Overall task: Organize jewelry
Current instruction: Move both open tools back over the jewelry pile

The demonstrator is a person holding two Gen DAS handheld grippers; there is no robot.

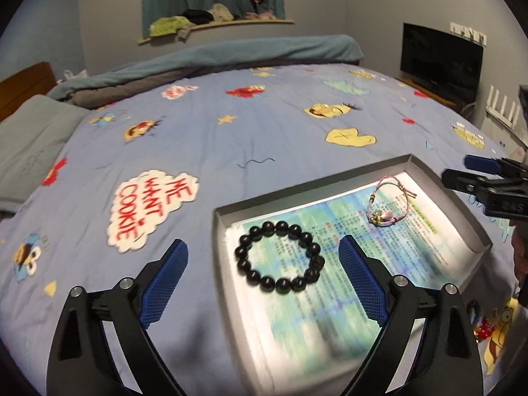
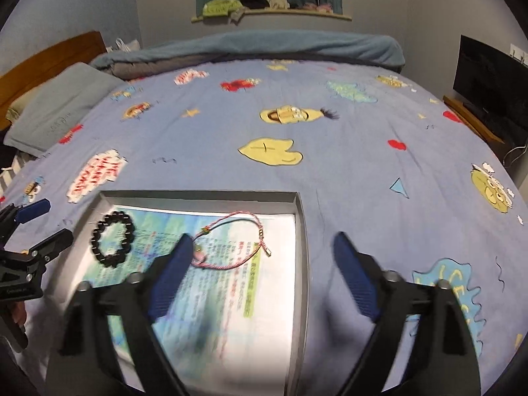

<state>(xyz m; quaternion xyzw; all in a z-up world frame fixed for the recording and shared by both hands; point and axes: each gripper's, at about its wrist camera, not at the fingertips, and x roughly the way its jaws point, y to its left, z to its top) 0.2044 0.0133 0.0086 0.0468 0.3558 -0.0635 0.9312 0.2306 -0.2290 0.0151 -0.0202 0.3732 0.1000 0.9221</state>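
black bead bracelet: flat in grey tray | pink cord bracelet: flat, well apart

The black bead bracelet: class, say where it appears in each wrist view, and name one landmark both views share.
Left wrist view: black bead bracelet lies low centre, on the printed sheet at the tray's near-left part, between the open left gripper fingers.
Right wrist view: black bead bracelet lies left of centre, in the tray's left part.
Shared landmark: the pink cord bracelet in the same grey tray.
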